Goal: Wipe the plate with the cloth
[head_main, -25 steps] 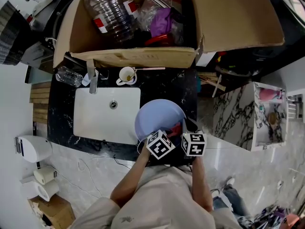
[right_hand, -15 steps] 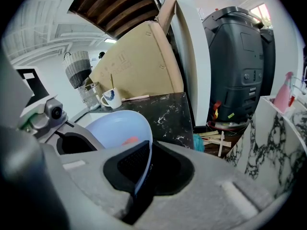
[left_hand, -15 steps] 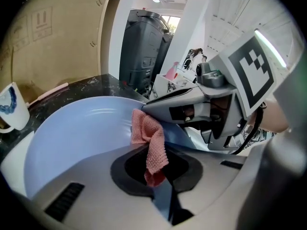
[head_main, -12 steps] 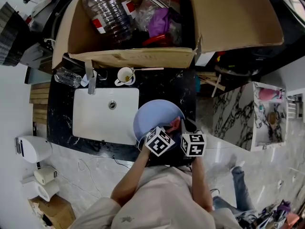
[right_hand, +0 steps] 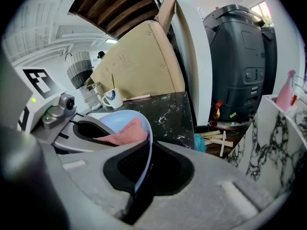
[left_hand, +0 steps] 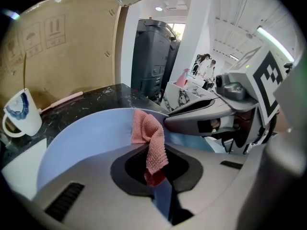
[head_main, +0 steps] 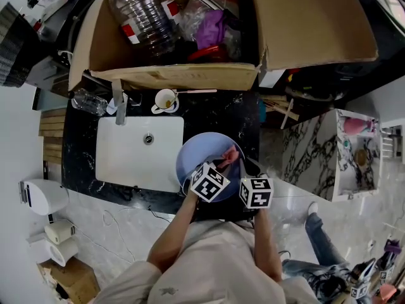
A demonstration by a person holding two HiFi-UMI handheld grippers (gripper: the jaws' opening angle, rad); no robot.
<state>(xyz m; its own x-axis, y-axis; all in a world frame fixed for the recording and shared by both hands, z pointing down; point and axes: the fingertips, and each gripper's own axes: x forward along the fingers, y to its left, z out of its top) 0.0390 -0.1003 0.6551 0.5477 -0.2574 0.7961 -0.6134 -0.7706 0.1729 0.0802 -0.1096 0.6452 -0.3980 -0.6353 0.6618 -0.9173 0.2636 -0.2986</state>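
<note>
– Jaws on the left gripper [left_hand: 154, 176]?
– Clamped on the cloth [left_hand: 149, 140]. It is pink and knobbly, folded over, and its free end lies against the plate [left_hand: 81, 140].
– And the right gripper [right_hand: 143, 174]?
– Its jaws pinch the plate's rim.
– How does the plate look?
– Pale blue, round and plain. It sits over the dark worktop [head_main: 215, 113], just beside the white sink [head_main: 136, 160].

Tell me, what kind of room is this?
Probably a kitchenette or washroom corner: a white sink with a tap is set in a dark marble counter, and a mug stands by the tap.
</note>
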